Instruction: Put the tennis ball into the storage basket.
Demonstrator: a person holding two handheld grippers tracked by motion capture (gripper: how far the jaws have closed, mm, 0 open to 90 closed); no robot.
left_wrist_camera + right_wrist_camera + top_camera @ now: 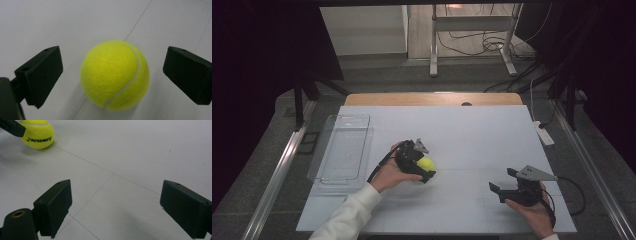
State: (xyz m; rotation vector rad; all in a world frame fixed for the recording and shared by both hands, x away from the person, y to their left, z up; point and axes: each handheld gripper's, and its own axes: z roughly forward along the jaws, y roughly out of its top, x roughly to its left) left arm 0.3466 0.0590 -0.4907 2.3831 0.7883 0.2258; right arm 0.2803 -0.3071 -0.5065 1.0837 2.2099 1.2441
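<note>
Left gripper (112, 75) jaws wide, straddling tennis ball (115, 75) on table (472, 130), apparently not touching; right gripper (115, 205) jaws wide, nothing held

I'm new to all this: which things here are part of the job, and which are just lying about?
In use:
ball, lying between the open jaws of the left gripper

Lying about:
clear tray
right gripper, open on nothing
white block at the table's edge
</note>
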